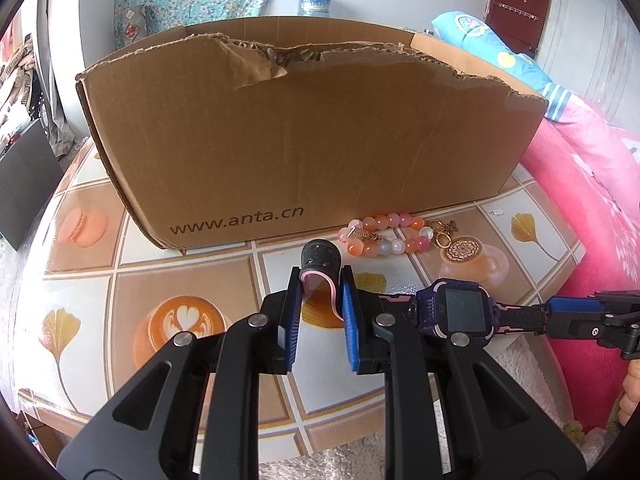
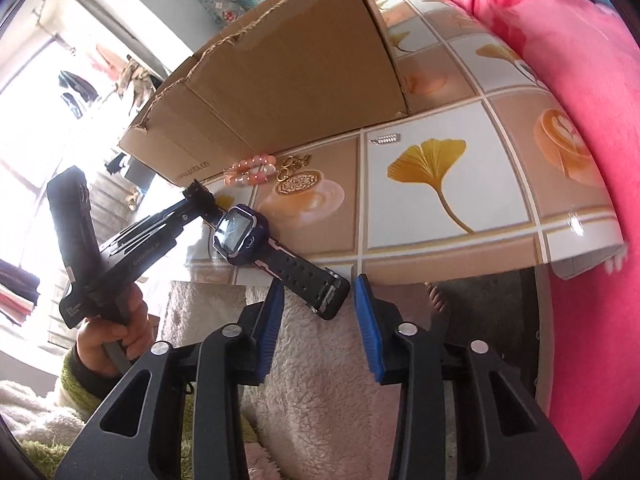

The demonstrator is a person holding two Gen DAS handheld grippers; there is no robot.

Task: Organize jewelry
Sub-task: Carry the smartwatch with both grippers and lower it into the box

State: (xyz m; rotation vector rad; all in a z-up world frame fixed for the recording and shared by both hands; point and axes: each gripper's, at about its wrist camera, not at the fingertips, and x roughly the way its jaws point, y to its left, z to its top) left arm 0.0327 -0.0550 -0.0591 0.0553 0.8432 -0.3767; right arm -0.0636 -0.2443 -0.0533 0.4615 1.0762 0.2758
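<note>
Left wrist view first. Pinched between the blue pads of the left gripper [image 1: 320,312]: a pink-lined loop of strap from the purple smartwatch [image 1: 464,312], pads pressed in on it from both sides as far as can be told. Watch body just right of the jaws, screen up, long axis running left to right, black strap reaching out to the right gripper [image 1: 568,309] at the frame edge. Whole thing hanging at the near edge of the table [image 1: 160,264], not resting flat on it.

Straight ahead, a torn cardboard box [image 1: 300,140] marked www.anta.cn, standing well back from the watch. Can't see inside from here, so no idea what's in it. Just in front of its wall: a pink bead bracelet [image 1: 384,236] and, touching or nearly, some gold rings [image 1: 442,234].

Right wrist view. Right jaws spread wide, free buckle end of the strap lying between the pads, close to the left one but not clamped. Left tool the only one actually holding, so probably the one to carry the watch up and over the box rim. Also a small silver clip [image 2: 386,139] alone on the table, right of the bracelet, near the box corner.
</note>
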